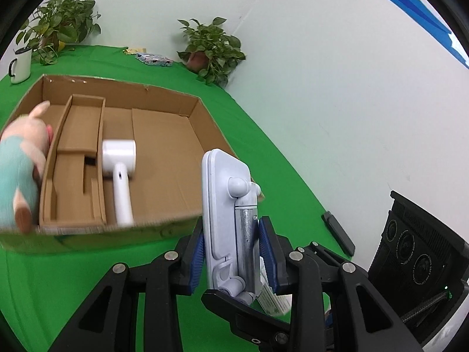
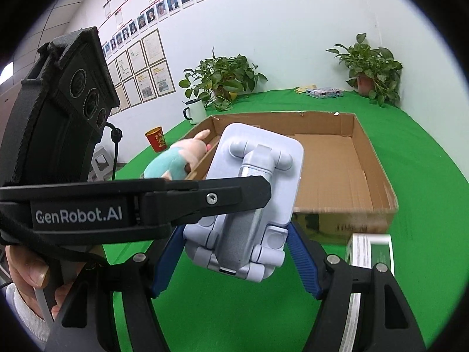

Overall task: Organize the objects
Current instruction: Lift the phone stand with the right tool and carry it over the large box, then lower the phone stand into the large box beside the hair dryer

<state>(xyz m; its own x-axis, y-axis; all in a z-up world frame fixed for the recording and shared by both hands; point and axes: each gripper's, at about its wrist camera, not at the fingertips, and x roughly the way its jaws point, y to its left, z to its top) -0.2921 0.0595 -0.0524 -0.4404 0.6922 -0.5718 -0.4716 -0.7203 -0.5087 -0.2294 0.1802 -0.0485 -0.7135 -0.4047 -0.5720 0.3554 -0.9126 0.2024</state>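
Note:
A pale blue folding phone stand [image 1: 225, 205] sits upright between my left gripper's [image 1: 234, 252] blue pads, which are shut on it, just in front of the near right corner of an open cardboard box [image 1: 164, 129]. A white handheld device [image 1: 118, 164] lies inside the box. A pink and teal plush pig [image 1: 17, 170] leans on the box's left wall. In the right wrist view the stand [image 2: 249, 205] lies between my right gripper's [image 2: 234, 259] open blue fingers [image 2: 302, 264], and the left gripper's black finger crosses over it.
The table has a green cloth [image 1: 263, 158]. Two potted plants [image 1: 211, 50], a white mug [image 1: 20, 64] and a patterned packet [image 1: 154, 59] stand at the back. A red paper cup [image 2: 156, 140] is left of the box. A white and green carton [image 2: 370, 252] lies by my right gripper. A black bar [image 1: 337, 231] lies at the right.

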